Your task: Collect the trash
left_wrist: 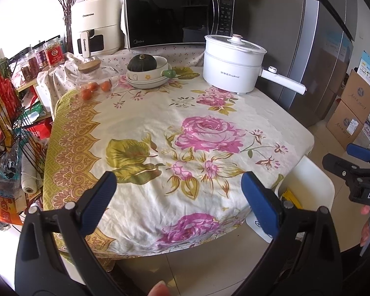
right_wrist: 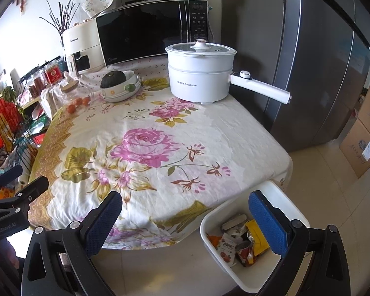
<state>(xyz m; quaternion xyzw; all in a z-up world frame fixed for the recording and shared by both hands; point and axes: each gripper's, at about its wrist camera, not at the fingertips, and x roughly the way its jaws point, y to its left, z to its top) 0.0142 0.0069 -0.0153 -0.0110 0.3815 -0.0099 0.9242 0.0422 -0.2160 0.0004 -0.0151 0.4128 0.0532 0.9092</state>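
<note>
— Both of our grippers are hanging nearest the lens: the left gripper (left_wrist: 178,192) is holding its blue-padded fingers (left_wrist: 98,202) wide apart with nothing between them, hovering over the near edge of the table (left_wrist: 145,128).

— And the right gripper (right_wrist: 185,212) is doing the same, jaws spread and gripping nothing. We are seeing one of its pads (right_wrist: 268,224) hanging over the white bin (right_wrist: 211,222), which is standing on the floor just beside the table's near right corner.

— What are we seeing in that bin?

— Trash (right_wrist: 236,241) is lying in it: crumpled wrappers in red, orange and yellow, a packet with a barcode, something like a small can. From the left wrist view we are only catching the bin's rim (left_wrist: 315,185) and a scrap of yellow inside.

— And on the table?

— A flowered tablecloth is covering it. At the far right corner a white electric pot (left_wrist: 231,66) is standing with its lid on, its handle sticking out past the edge. Along the far edge a dark green squash (left_wrist: 142,63) is sitting in stacked bowls (left_wrist: 148,80), and near the far left corner a glass jar (left_wrist: 93,79) with a wooden lid is standing beside small orange fruits (left_wrist: 92,90).

— Behind that?

— A black microwave (left_wrist: 177,17) and a cream air fryer (left_wrist: 96,24) are standing side by side, with a grey refrigerator (right_wrist: 315,74) rising to the right.
</note>
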